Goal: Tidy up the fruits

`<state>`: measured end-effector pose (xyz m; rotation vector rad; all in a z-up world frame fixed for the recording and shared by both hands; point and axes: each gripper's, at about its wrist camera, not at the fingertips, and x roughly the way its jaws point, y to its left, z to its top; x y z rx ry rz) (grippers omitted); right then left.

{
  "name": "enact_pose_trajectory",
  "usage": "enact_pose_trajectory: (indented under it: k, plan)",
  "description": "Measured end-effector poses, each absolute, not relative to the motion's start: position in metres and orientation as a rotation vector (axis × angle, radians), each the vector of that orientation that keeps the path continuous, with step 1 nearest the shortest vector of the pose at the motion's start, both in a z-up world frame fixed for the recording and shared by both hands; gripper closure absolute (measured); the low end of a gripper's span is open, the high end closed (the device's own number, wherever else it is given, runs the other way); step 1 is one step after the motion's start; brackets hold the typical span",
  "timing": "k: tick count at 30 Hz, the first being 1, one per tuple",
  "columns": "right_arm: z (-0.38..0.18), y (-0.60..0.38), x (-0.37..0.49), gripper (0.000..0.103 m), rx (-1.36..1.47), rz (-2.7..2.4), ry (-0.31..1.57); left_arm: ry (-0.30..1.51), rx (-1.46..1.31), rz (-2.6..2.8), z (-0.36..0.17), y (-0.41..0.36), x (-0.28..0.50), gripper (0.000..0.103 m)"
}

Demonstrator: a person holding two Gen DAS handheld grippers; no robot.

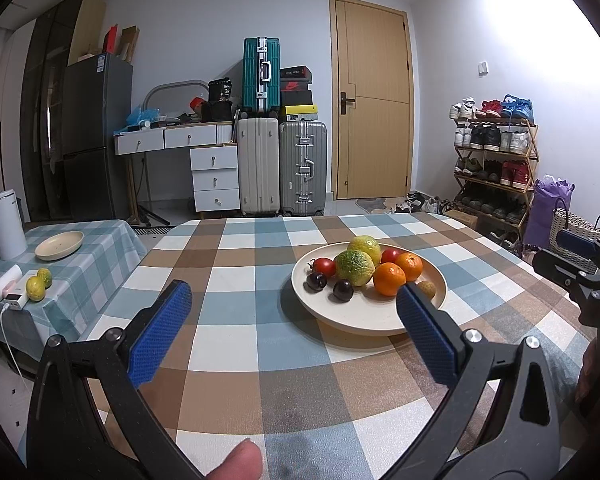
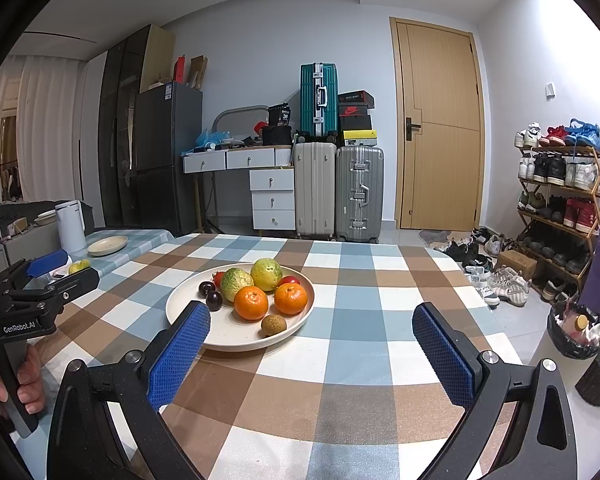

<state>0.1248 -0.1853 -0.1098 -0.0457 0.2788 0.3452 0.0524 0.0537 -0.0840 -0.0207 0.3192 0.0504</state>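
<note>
the checked table (image 1: 260, 360) fills the lower part of both views, covered with a cloth of brown, blue and white squares. to its left stands a lower side table (image 1: 100, 236) with a pale green checked cloth.

on the big table, near the middle, sits a cream plate (image 2: 228, 340) that holds the fruits. in it lie two green-yellow fruits (image 2: 236, 283), touching each other at the far side, and two oranges (image 2: 251, 303) side by side in front of them. two red tomatoes (image 1: 325, 266) show partly behind the bigger fruits, two dark plums (image 2: 214, 300) lie at the left side, and one small brown fruit (image 2: 273, 325) lies alone near the front rim.

on the side table there is a white kettle (image 1: 6, 226), an empty small plate (image 1: 59, 245), and two more yellow-green fruits (image 1: 36, 288) beside a white device.

the left gripper (image 1: 294, 308) hangs over the table with its blue pads spread wide, and nothing is between them. the right gripper (image 2: 310, 328) is also spread wide and holds nothing; its left pad is in front of the plate rim.
</note>
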Motion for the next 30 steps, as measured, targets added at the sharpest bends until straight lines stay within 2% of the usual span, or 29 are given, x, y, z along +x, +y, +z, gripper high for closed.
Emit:
enact_pose_trajectory:
  k: [30]
  plan:
    - [-0.1097,-0.1857,0.1250,0.000,-0.045,0.345,0.279,0.318,-0.022,0.050,-0.0844,0.0531,0.0524,0.001]
